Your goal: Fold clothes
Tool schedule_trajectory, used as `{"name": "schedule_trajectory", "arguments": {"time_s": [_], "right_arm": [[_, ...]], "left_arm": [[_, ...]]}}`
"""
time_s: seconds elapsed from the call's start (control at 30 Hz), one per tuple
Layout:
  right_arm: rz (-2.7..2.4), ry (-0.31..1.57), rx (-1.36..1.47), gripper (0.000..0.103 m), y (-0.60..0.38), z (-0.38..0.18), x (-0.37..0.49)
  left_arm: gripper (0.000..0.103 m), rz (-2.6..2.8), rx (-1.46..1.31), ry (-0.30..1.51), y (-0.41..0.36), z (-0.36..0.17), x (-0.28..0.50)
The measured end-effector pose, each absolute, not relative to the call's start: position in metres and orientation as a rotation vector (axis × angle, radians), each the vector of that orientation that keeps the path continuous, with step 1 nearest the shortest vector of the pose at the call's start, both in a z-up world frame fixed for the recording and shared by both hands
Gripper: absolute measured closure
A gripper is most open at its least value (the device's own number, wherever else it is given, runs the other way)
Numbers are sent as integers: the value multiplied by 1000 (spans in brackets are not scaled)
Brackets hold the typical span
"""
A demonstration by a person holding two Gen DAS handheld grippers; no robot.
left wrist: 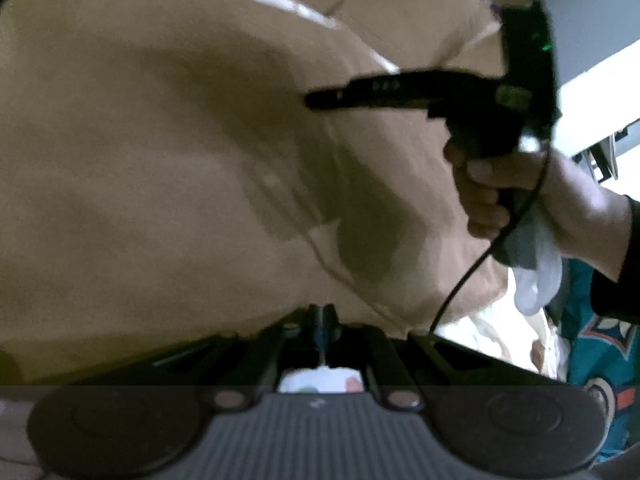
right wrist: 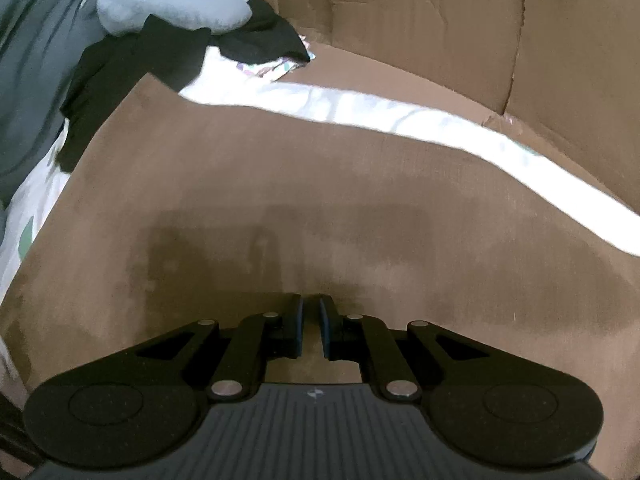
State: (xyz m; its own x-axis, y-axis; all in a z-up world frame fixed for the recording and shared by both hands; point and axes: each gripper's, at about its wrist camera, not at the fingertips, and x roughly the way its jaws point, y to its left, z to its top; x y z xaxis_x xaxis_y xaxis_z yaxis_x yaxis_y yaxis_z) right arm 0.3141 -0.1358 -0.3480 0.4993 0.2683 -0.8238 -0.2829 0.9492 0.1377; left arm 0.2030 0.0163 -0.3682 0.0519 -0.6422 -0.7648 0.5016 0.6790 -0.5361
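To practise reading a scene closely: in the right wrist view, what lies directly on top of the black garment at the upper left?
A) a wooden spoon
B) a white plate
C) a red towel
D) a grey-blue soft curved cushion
D: the grey-blue soft curved cushion rests across the black garment, beside the brown cardboard sheet.

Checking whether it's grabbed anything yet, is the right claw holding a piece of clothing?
No, the right claw has nothing between its fingers, only a narrow gap showing the bare brown cardboard beneath.
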Motion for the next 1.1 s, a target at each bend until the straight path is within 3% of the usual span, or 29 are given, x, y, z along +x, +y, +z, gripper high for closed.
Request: {"name": "schedule_trajectory", "arguments": {"time_s": [0.03, 0.23, 0.5, 0.63, 0.67, 0.73, 1.1], "right_arm": [[334, 993, -21, 89, -134, -348, 317], [330, 977, -31, 88, -127, -346, 326], [323, 969, -47, 88, -127, -348, 338], [319, 966, -47, 87, -127, -353, 347], [317, 965, -44, 87, -126, -354, 350], [315, 960, -45, 87, -126, -357, 356], [274, 938, 15, 87, -125, -365, 384]], "left_arm": [[82, -863, -137, 1227, 22, -364, 205], [80, -661, -160, 1160, 62, -352, 218], [67, -455, -189, 1137, 110, -351, 223], [67, -377, -192, 1122, 142, -348, 217], [64, -357, -197, 1109, 150, -345, 215], [45, -329, -200, 1072, 162, -340, 210], [41, -213, -161, 1027, 186, -327, 209]]}}
